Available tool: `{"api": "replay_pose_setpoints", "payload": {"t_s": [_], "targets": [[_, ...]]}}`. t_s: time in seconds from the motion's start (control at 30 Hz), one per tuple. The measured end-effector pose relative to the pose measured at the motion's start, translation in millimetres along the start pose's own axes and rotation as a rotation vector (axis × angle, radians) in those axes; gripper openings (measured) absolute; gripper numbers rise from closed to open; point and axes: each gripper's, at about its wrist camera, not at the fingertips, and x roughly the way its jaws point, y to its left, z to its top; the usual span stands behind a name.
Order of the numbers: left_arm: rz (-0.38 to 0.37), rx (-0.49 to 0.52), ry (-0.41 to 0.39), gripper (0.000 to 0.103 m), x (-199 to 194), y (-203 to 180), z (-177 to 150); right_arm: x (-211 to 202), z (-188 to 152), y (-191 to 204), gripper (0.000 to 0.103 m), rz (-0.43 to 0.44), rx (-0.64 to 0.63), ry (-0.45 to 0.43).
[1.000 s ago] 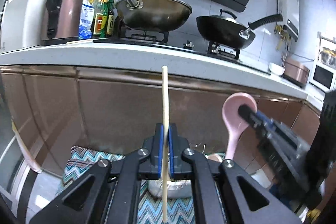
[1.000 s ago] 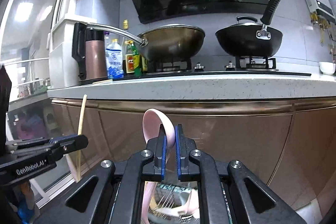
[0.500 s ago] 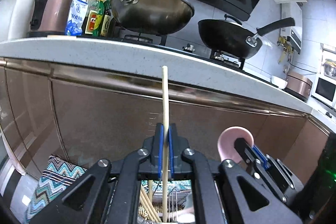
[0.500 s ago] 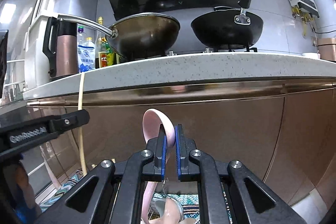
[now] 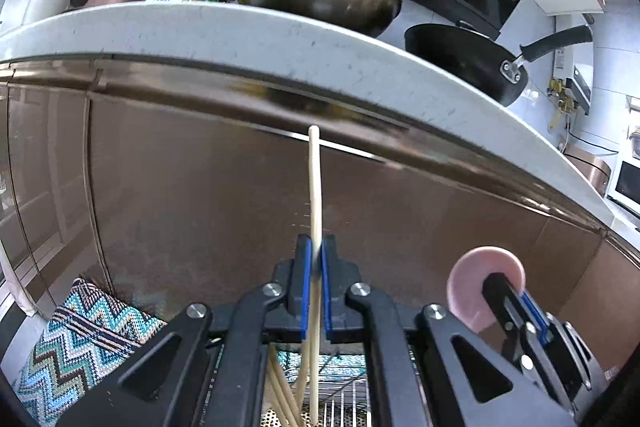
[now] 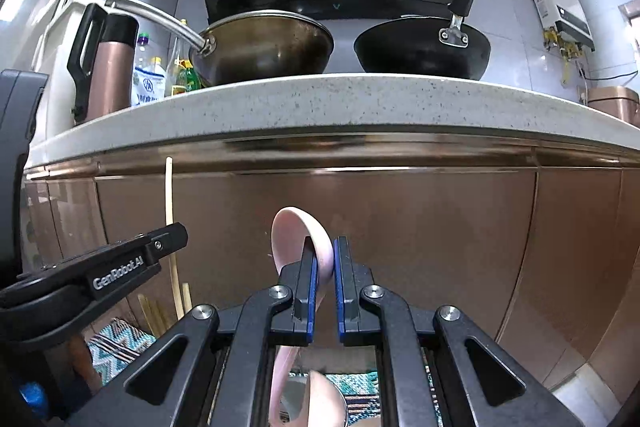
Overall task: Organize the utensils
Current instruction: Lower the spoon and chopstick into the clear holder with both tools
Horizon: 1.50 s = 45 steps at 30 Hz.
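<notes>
The left gripper (image 5: 315, 267) is clamping an upright wooden chopstick (image 5: 315, 187), its lower end hanging among other chopsticks (image 5: 280, 391) below. To its right, the right gripper (image 6: 325, 267) is gripping a pink spoon (image 6: 298, 239), bowl up, before the copper cabinet front (image 6: 420, 235) under the worktop (image 6: 320, 107).

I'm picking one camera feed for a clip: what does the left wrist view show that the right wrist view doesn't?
Only the left wrist view: the wire rack and the chopstick's lower end over it. Only the right wrist view: a second pink spoon below the held pink spoon. Both: left gripper shut on the chopstick, right gripper on the spoon, countertop, two woks.
</notes>
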Motion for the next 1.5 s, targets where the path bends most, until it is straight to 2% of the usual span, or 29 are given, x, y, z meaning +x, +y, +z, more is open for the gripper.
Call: {"api": "replay_pose_setpoints", "payload": {"t_s": [0.23,0.7,0.97,1.17,1.37,1.5], "targets": [[0.019,0.016,-0.004,0.004,4,6,-11,-11,-10,12,0.007,-0.013,-0.070,-0.024],[0.042,0.012,-0.013,0.005,-4,17,-26,-27,-30,8,0.010,-0.011,-0.135,0.043],[0.050,0.014,-0.005,0.006,-10,21,-27,-29,-28,8,0.010,-0.004,-0.139,0.059],[0.051,0.007,-0.011,0.006,-14,22,-26,-37,-15,6,0.010,-0.023,-0.144,0.008],[0.045,0.032,-0.009,0.007,-21,21,-31,-34,-28,15,0.012,-0.010,-0.199,0.040],[0.040,0.030,-0.003,0.007,-24,22,-30,-32,-26,12,0.010,0.004,-0.180,0.057]]}}
